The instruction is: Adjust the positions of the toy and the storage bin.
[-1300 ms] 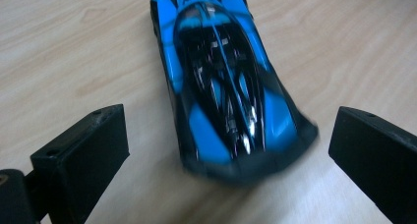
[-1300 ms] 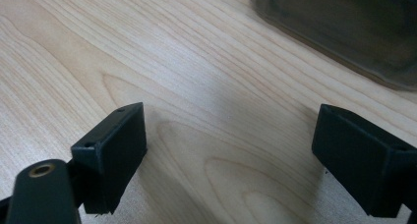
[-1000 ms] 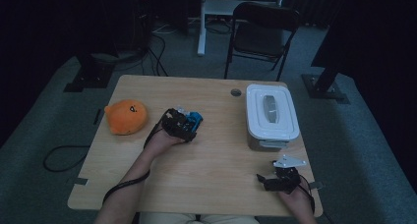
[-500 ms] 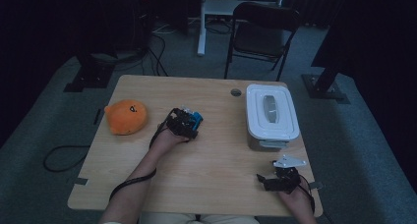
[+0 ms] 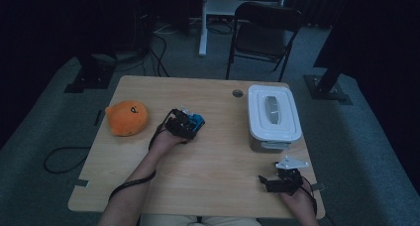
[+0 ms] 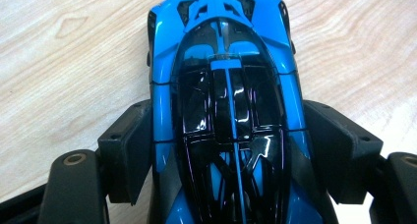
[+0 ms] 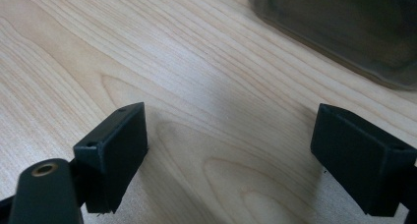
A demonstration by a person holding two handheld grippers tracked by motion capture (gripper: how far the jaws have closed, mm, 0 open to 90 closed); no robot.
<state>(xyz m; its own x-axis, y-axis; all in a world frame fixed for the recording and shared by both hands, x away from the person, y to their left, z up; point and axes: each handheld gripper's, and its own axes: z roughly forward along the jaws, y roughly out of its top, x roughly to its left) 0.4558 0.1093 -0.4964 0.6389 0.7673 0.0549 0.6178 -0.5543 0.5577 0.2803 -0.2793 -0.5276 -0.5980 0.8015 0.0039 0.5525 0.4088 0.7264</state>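
While an orange plush toy [image 5: 127, 118] lies well off to its left, the left gripper [image 5: 184, 124] has just been closing its jaws around a blue toy car [image 6: 226, 106]; both pads appear to press the car's flanks, its nose pointing away. Far to the right, beyond a white lidded box [image 5: 273, 116], the right gripper [image 5: 277, 179] rests with jaws wide apart over bare table [image 7: 196, 86].
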